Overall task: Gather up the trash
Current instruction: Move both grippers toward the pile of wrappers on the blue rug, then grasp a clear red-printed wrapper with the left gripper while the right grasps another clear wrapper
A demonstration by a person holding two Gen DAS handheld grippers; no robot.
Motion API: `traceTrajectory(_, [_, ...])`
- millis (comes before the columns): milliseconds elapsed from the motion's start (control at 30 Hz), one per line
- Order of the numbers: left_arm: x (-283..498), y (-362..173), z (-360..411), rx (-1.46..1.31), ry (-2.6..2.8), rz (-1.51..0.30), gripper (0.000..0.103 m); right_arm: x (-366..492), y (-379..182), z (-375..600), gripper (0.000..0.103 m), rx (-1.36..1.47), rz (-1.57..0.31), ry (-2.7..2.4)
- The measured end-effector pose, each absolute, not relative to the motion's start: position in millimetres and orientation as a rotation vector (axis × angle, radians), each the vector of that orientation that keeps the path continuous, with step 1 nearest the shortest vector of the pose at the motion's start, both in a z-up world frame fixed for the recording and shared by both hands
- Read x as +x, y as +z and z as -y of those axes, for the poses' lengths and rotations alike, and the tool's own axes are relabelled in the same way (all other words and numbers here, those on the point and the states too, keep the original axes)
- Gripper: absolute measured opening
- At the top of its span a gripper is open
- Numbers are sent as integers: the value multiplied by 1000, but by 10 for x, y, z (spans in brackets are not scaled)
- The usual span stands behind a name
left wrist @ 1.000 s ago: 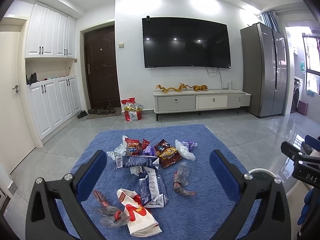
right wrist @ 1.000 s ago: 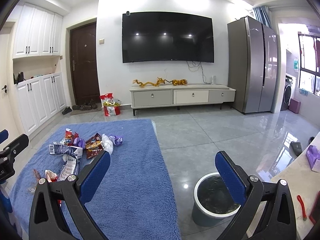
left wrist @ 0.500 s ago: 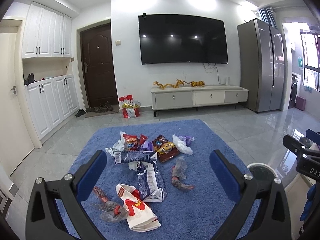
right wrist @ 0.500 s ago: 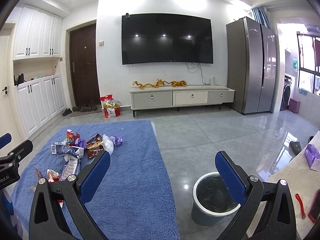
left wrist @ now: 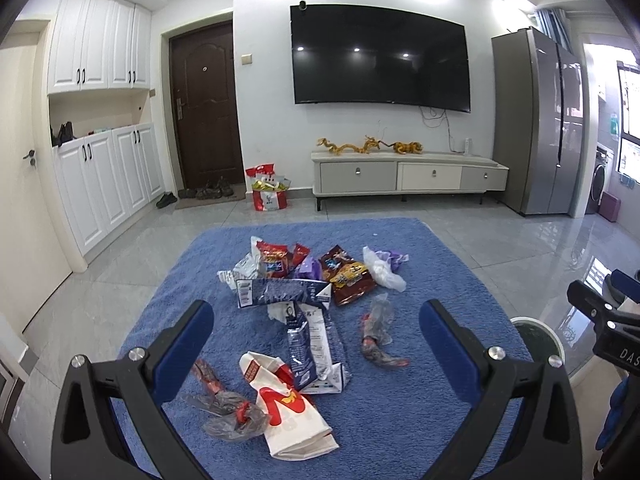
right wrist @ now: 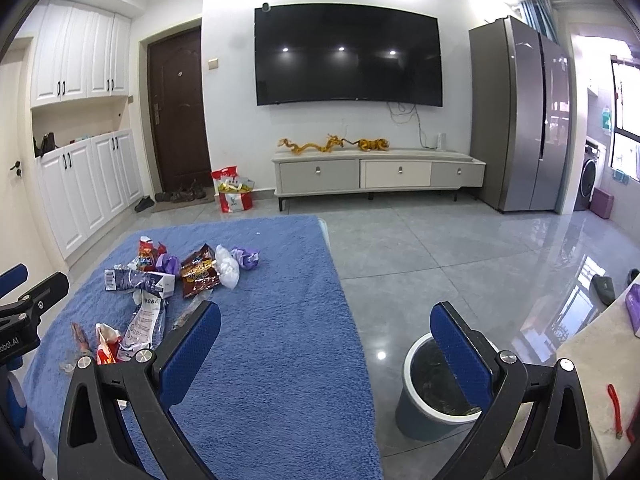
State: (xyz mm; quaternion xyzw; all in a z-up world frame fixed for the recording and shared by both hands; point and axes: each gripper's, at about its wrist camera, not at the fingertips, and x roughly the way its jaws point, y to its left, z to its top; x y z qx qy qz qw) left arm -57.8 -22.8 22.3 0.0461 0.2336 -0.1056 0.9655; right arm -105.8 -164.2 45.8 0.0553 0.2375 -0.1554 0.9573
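Left gripper (left wrist: 316, 330): we see both blue-padded fingers spread wide, holding nothing, hovering over the litter.
Right gripper (right wrist: 326, 340): also wide apart and empty, above the blanket edge and the bin.
Trash: we count crumpled wrappers piled on the blue fuzzy blanket (left wrist: 420, 264) – white-and-red paper fast-food bag (left wrist: 290, 404) nearest, dark blue foil pouch (left wrist: 310, 344) touching it, brown snack packet (left wrist: 348, 276) farther back, clear plastic bag (left wrist: 384, 272) beside that.
Bin: grey round bucket with white rim (right wrist: 434, 394) on the tiled floor, just right of the blanket; what it holds we cannot tell.
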Motion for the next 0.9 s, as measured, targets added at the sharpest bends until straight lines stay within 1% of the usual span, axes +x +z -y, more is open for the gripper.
traceTrajectory(233, [-428, 115, 60, 56, -202, -510, 103, -880, 411, 1538, 102, 90, -527, -296])
traceTrajectory(433, [-305, 0, -87, 22, -203, -544, 103, -736, 417, 1429, 97, 68, -546, -272])
traceTrajectory(667, [-164, -175, -418, -15, -193, -591, 103, -501, 375, 1302, 84, 53, -593, -207])
traceTrajectory(800, [-165, -353, -790, -39, -196, -645, 103, -340, 284, 1267, 80, 76, -629, -151])
traceTrajectory(900, [-236, -502, -1003, -57, -231, -699, 103, -211, 192, 1250, 72, 85, -663, -121])
